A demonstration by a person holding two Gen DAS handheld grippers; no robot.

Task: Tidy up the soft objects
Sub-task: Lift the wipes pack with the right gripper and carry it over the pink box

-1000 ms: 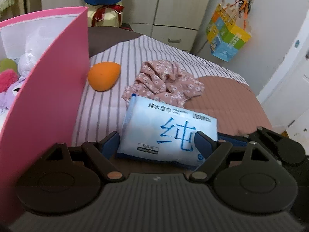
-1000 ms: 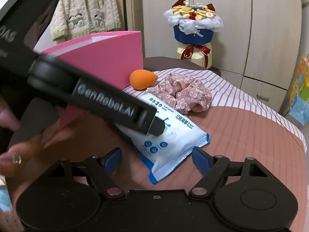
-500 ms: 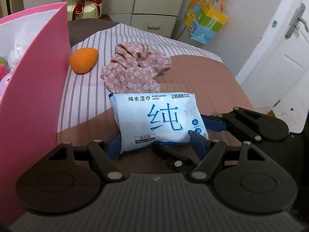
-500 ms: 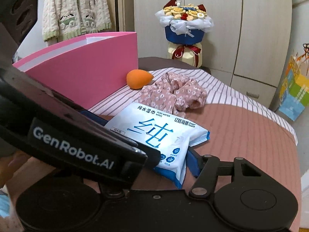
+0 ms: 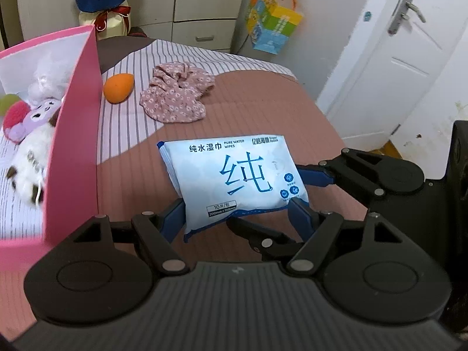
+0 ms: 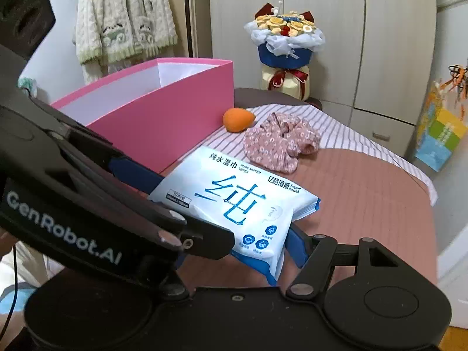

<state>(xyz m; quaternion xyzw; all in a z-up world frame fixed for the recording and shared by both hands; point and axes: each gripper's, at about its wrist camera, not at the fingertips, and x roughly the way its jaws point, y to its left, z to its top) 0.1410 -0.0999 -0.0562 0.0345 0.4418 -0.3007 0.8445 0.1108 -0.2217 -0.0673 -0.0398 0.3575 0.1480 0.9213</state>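
A white and blue wet wipes pack hangs a little above the bed, gripped from two sides. My left gripper is shut on its near edge, one blue pad on each side. My right gripper comes in from the right and has the pack's end between its jaws, which are opening slightly; its right pad still touches, and its left finger is hidden behind the left gripper. An orange sponge and a floral scrunchie lie on the bed beside the pink box.
Plush toys lie inside the pink box. A bouquet and wardrobe stand behind the bed, a colourful bag hangs at the back, and a white door is to the right. The bed's edge drops off on the right.
Both grippers stood open around the pack lying on the bed; both have closed on it and raised it off the cover. The left wrist view now looks further into the pink box.
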